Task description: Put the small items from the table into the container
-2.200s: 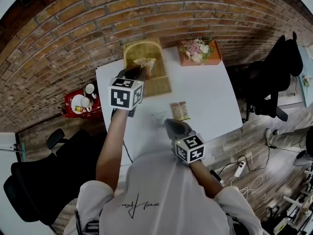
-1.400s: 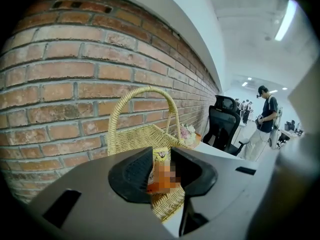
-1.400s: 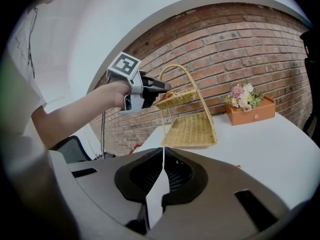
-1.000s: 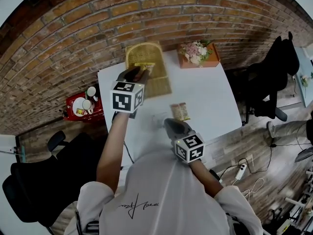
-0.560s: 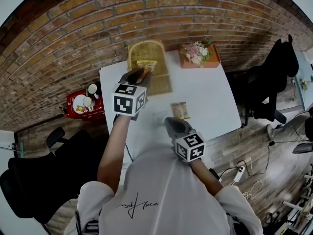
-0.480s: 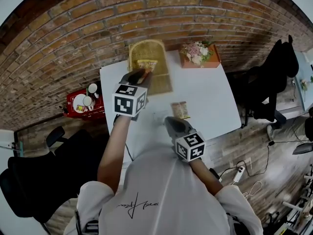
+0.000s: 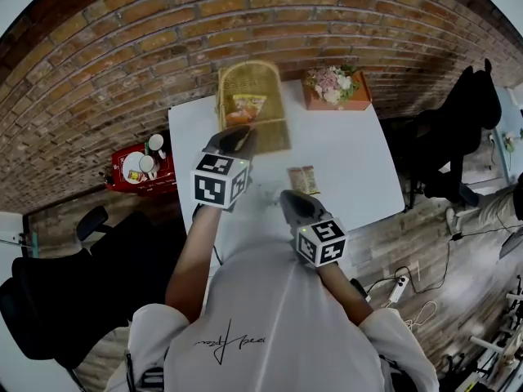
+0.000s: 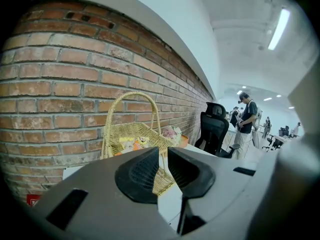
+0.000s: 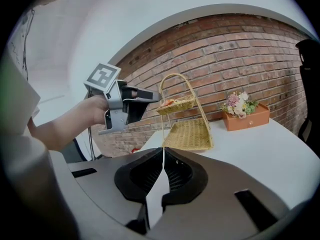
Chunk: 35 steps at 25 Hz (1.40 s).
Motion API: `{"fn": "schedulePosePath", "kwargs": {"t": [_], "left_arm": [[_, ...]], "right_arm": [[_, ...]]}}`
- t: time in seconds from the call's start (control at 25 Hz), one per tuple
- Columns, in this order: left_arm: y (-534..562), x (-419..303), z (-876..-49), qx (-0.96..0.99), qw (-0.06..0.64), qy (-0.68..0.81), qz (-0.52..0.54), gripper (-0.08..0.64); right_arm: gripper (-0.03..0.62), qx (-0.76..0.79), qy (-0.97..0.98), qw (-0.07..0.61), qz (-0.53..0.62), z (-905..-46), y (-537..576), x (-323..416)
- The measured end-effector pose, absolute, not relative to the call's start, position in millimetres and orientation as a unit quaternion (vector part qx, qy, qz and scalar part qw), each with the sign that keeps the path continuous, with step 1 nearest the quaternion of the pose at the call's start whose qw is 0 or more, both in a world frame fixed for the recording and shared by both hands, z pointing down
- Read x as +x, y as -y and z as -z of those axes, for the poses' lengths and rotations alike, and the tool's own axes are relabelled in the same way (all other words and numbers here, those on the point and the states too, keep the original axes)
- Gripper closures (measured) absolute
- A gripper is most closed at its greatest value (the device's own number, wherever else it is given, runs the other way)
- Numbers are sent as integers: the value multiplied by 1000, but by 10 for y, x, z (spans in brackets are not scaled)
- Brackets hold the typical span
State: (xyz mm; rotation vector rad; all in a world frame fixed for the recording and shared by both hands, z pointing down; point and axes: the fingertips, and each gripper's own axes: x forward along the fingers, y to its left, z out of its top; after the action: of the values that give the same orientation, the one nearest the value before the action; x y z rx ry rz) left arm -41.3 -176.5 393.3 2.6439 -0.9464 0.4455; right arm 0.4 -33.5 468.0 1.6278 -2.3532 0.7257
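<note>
Right gripper is nearest, low over the white table, jaws pressed together with nothing in them. Just beyond it, two small packets lie flat on the table. Left gripper hangs in front of the wicker basket, jaws narrow and closing, nothing between them. Orange packets sit in the basket's upper tray. Flower box stands at the far edge, by the brick wall.

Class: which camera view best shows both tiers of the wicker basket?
The right gripper view: the wicker basket stands side-on, with both tiers and the handle clear. The head view looks down on it, so the tiers overlap. The left gripper view shows the handle and upper tier, but the lower tier is mostly hidden.
</note>
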Motion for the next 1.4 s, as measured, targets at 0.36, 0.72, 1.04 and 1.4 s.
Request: {"fn": "schedulePosePath", "kwargs": {"t": [0.36,0.72,1.04,1.4], "left_arm": [[1434,-421,-4155,920,160,316,-165,508],[1117,-459,-4461,917,193,307,-165,538],[820,-560,-4822,912,222,293,-183,548],[563,-748,-5294,896,279,279,-203,551]], "right_arm": [[569,548,793,96,-247,-4697,333,-12],[569,543,794,99,-254,-4737,350,-31],[569,543,791,102,-262,-4780,357,-16],[569,540,790,112,-268,-4847,376,-24]]}}
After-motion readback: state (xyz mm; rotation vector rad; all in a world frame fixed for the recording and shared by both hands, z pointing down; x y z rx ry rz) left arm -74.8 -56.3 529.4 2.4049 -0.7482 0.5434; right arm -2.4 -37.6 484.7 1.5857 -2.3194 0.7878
